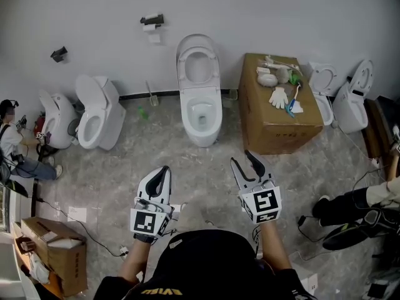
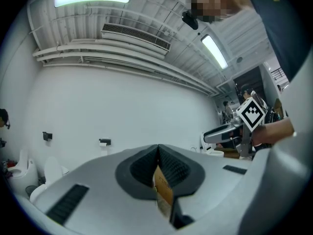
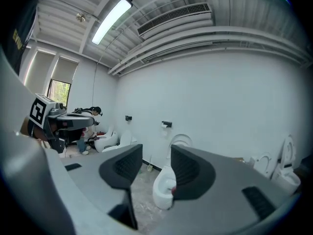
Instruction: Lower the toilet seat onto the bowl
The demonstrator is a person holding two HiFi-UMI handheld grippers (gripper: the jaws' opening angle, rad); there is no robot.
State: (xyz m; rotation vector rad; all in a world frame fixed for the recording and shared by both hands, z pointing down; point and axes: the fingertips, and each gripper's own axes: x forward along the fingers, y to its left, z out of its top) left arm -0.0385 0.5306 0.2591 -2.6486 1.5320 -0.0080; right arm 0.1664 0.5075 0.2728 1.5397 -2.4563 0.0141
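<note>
a: right tongs [image 1: 241,158] stand wide and empty. left tongs [image 1: 164,170] are pressed together, with a thin tan sliver [image 2: 164,190] in their seam. hazard?
b: the upright white oval toilet seat [image 1: 197,41] leans at the wall above the white ceramic bowl [image 1: 186,108], well apart from both tongs. smooth plastic may slip off a pad, and the seat would then likely slam down.
a: pose?
b: both forearms reach forward, tongs near level.

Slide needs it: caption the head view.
White ceramic toilet, oval seat upright; left gripper shut, right gripper open, both short of it.
</note>
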